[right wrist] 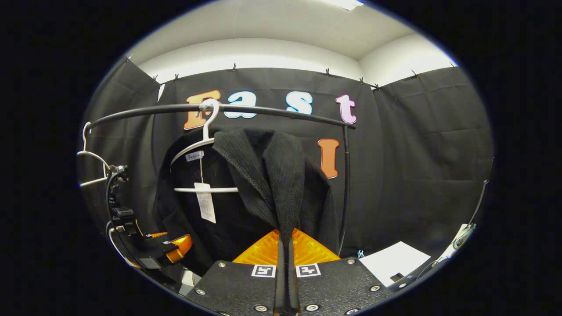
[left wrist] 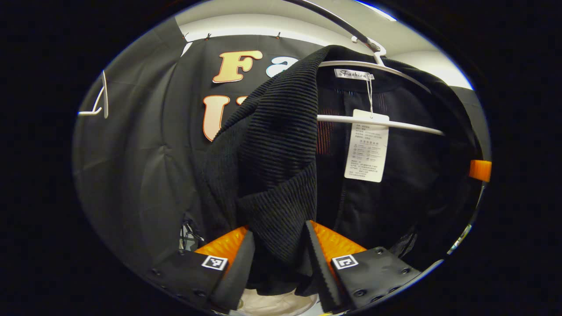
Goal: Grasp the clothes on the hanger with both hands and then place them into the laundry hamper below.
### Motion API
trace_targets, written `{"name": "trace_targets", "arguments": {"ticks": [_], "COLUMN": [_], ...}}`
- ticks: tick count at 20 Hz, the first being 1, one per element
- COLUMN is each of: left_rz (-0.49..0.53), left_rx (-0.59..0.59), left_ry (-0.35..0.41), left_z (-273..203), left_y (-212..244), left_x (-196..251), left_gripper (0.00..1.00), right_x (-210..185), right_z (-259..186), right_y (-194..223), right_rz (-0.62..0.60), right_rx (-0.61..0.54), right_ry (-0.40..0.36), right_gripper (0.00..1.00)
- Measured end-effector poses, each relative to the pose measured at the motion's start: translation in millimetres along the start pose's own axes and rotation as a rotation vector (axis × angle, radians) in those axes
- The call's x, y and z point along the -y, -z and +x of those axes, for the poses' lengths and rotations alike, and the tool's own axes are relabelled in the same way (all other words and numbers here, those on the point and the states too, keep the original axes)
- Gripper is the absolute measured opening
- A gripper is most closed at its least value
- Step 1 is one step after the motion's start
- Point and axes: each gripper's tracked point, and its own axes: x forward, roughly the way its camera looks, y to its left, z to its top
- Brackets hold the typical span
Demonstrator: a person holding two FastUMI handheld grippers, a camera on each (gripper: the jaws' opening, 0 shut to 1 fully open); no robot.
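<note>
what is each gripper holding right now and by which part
The right gripper is shut on the black knit garment, pinching its front edge. The left gripper straddles another fold, not clearly pinching it.

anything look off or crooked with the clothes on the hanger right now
Yes: the black garment hangs lopsided. One front edge is bunched and pulled forward off the white hanger, pinched in the right claw, while a lower fold sits between the left claw fingers. A paper tag dangles exposed inside.

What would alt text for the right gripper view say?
The right gripper is pinched shut on a fold of a black knitted garment hanging on a white hanger from a dark rail. The left gripper sits lower left.
</note>
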Motion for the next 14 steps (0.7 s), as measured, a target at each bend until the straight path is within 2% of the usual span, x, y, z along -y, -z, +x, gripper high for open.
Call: {"name": "trace_targets", "arguments": {"ticks": [5, 6, 7, 9, 11, 12, 13, 14], "left_rz": [0.025, 0.03, 0.028, 0.036, 0.086, 0.108, 0.12, 0.12], "left_rx": [-0.028, -0.041, -0.049, -0.037, -0.016, -0.003, 0.007, 0.014], "left_ry": [-0.035, -0.022, 0.004, 0.03, 0.006, -0.001, -0.001, 0.001], "left_z": [-1.8, -3.9, -6.4, -9.6, -12.5, -14.8, -16.3, -17.3], "left_y": [-3.9, -1.8, -2.6, -8.6, -17.8, -23.2, -28.6, -32.5], "left_x": [-12.5, -9.1, -6.0, -2.3, -7.5, -10.6, -10.6, -11.2], "left_gripper": [0.12, 0.12, 0.07, 0.07, 0.07, 0.04, 0.07, 0.05], "right_x": [36.0, 43.4, 50.9, 61.2, 69.2, 73.3, 77.3, 81.0], "right_z": [6.7, 8.1, 9.6, 14.2, 22.8, 26.4, 29.5, 33.3], "right_y": [-41.3, -47.9, -54.8, -67.5, -81.7, -89.3, -96.8, -101.9], "right_rz": [0.032, 0.028, 0.016, -0.011, -0.035, -0.049, -0.065, -0.08], "right_rx": [0.076, 0.092, 0.108, 0.13, 0.158, 0.173, 0.187, 0.199], "right_ry": [0.047, 0.057, 0.067, 0.077, 0.082, 0.085, 0.087, 0.086], "right_gripper": [0.02, 0.02, 0.02, 0.01, 0.01, 0.01, 0.01, 0.01]}}
